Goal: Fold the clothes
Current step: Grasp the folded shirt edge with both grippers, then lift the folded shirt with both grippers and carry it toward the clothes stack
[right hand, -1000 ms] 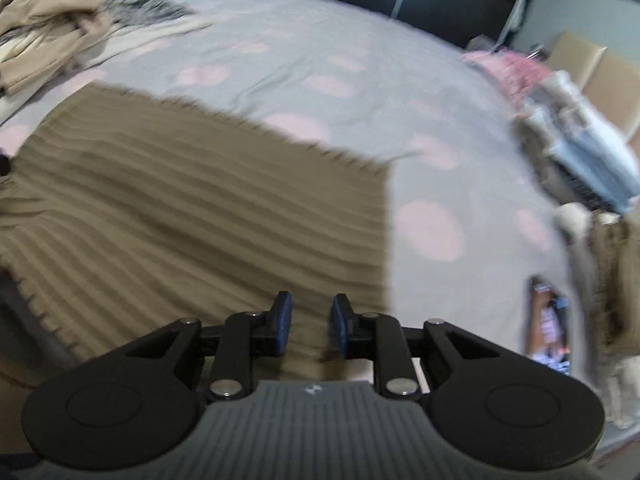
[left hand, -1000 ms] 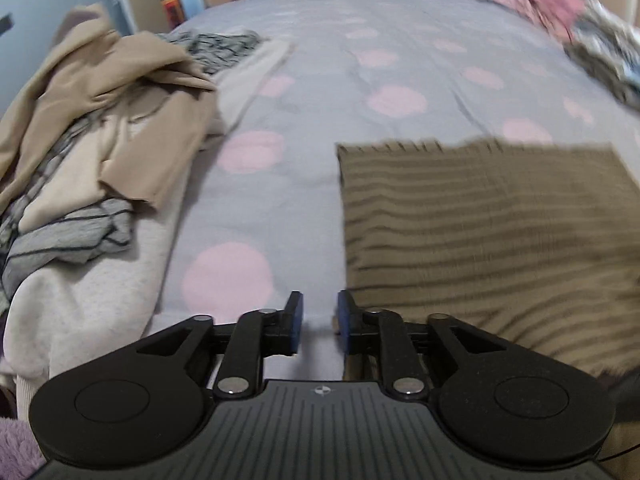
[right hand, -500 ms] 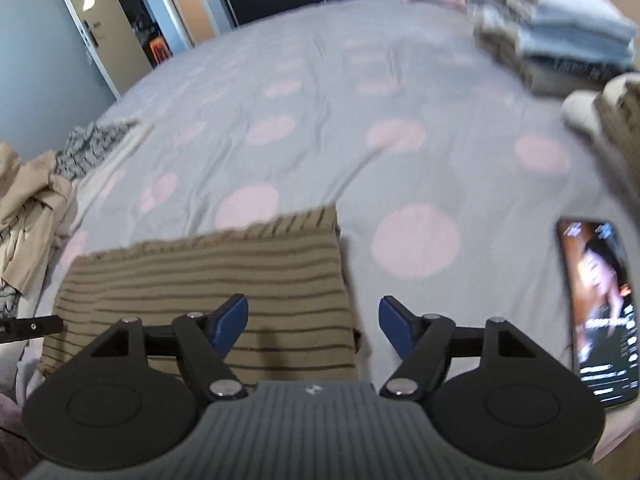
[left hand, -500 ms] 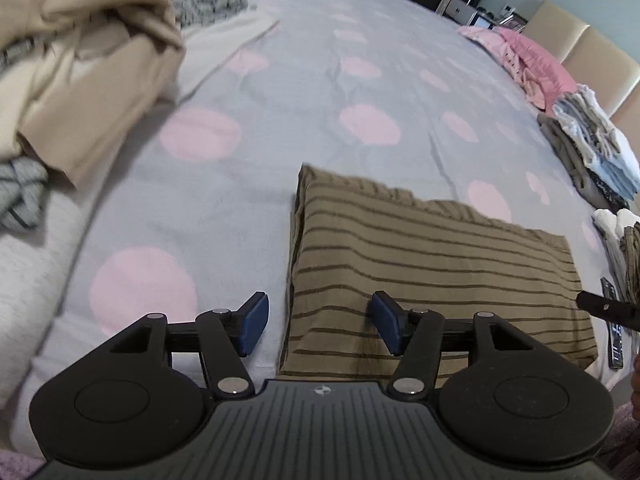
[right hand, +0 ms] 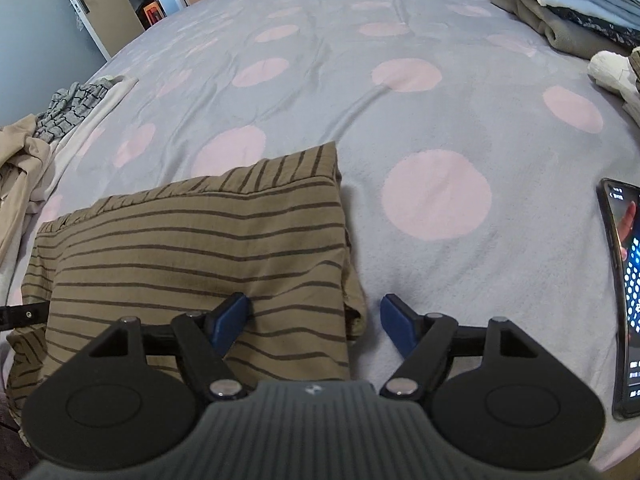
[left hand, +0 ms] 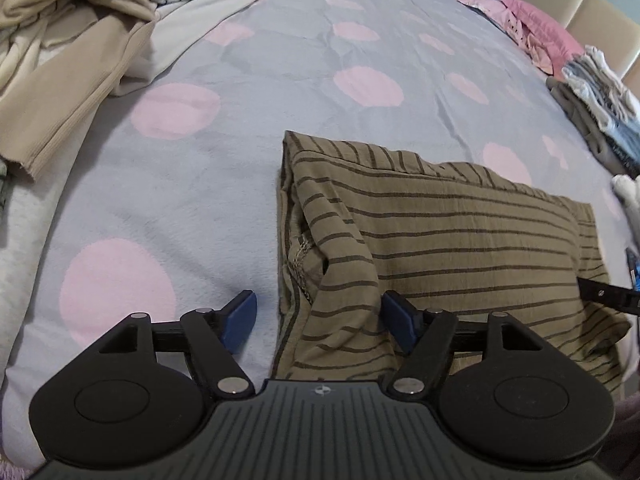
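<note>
Bedding in grey with pink dots covers the bed [left hand: 280, 80], and on it lies the folded brown striped garment [left hand: 460, 232], a flat rectangle near the front edge. The left gripper [left hand: 318, 318] hangs over the garment's left end: its jaws are opening, and the pads press on nothing, one blue finger [left hand: 240, 314] over bare bedding just beside the cloth, the other over the striped fabric, with a loose raised fold of the garment between them. The right gripper [right hand: 316, 320] stands over the garment's right end with its fingers wide; its left finger [right hand: 228, 318] is over the cloth, its right one over the bedding, and the garment's right edge lies between them, ungripped. In the left wrist view, a heap of unfolded clothes [left hand: 60, 40] in beige, cream and grey sits at the far left of the bed, well apart from the garment. A stack of folded clothes [right hand: 568, 4] lies at the far right. A phone [right hand: 624, 292] with a lit screen rests on the bedding to the right of the right gripper.
</note>
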Available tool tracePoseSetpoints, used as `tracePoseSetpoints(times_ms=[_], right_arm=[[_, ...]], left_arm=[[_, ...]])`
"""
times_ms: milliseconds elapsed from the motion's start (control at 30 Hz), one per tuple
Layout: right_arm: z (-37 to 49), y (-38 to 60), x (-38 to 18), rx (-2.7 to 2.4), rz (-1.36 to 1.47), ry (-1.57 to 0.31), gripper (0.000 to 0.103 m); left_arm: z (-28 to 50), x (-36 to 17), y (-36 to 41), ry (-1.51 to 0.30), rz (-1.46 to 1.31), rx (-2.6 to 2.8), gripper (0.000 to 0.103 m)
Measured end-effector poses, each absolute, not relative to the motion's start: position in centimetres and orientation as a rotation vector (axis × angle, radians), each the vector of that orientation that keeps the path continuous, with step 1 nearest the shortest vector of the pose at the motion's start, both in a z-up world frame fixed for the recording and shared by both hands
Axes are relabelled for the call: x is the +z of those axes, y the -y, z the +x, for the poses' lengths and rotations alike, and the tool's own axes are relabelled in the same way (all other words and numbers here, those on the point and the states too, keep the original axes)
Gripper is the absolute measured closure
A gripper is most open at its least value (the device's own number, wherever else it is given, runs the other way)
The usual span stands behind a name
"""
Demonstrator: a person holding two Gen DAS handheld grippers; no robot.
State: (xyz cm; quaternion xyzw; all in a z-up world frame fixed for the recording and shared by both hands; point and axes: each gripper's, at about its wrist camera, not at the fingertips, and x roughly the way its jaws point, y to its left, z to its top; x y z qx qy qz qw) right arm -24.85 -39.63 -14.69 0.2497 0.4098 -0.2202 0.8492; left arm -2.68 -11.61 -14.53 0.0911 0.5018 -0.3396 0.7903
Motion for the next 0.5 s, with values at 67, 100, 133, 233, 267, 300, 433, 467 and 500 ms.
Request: tracePoseSetpoints(times_ms=[67, 100, 133, 233, 267, 300, 433, 467, 500], right_arm=[[-24.8, 39.5, -14.7, -0.465, 0.519, -0.861, 0.028], [-24.7, 39.4, -14.7, -0.463, 0.515, -0.859, 0.030], [-24.7, 39.3, -14.7, -0.460, 0.512, -0.856, 0.032], [-24.7, 39.0, -14.6, -0.443, 0.515, -0.845, 0.043], [-24.7, 39.0, -14.6, -0.438, 0.520, -0.842, 0.044], [-24.8, 38.9, -14.6, -0.434, 0.524, -0.839, 0.047], [-24.7, 38.5, -14.4, -0.416, 0.554, -0.824, 0.067], [-24.7, 38.3, -14.4, -0.417, 0.553, -0.818, 0.070], [-24.8, 38.2, -14.3, -0.418, 0.549, -0.813, 0.075]], left_arm=[[-2.9, -14.5, 11.8, -1.073, 0.204, -0.726, 0.036], [-2.9, -14.5, 11.7, -1.071, 0.202, -0.729, 0.038], [-2.9, -14.4, 11.7, -1.070, 0.201, -0.732, 0.041], [-3.4, -14.2, 11.7, -1.055, 0.204, -0.749, 0.053], [-3.5, -14.2, 11.8, -1.050, 0.206, -0.754, 0.055], [-3.7, -14.1, 11.9, -1.045, 0.207, -0.759, 0.060], [-4.3, -13.8, 12.1, -1.022, 0.186, -0.782, 0.088], [-4.4, -13.7, 12.1, -1.016, 0.179, -0.785, 0.091], [-4.5, -13.6, 12.1, -1.010, 0.173, -0.779, 0.093]])
